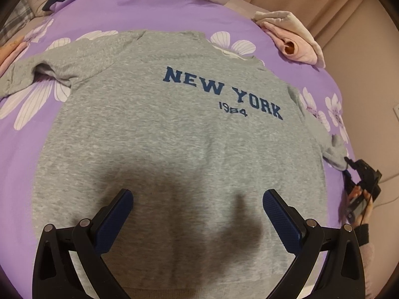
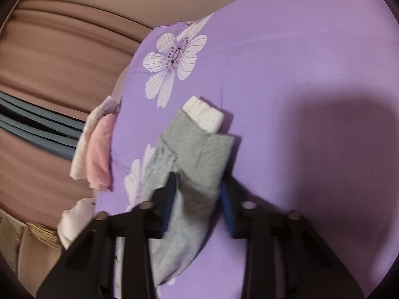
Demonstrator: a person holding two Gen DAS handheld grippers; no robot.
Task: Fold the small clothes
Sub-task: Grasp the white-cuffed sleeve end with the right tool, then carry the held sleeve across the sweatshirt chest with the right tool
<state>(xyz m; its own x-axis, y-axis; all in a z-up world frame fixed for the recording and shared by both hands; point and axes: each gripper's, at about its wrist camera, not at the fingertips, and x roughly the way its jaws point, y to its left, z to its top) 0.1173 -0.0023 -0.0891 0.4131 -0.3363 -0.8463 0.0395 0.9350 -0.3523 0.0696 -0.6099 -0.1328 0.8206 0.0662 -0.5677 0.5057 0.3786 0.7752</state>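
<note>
Grey NEW YORK sweatshirt point(image 1: 174, 129) lies flat on the purple floral bedsheet point(image 1: 149, 12), collar toward the far edge, hem nearest; left gripper point(image 1: 198, 214) spread above the hem; right gripper point(image 2: 198, 194) pinching the sleeve cuff point(image 2: 197, 164)

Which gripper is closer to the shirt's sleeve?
Right. The right gripper is clamped on the grey sleeve; the left gripper hovers open over the shirt's lower body.
</note>
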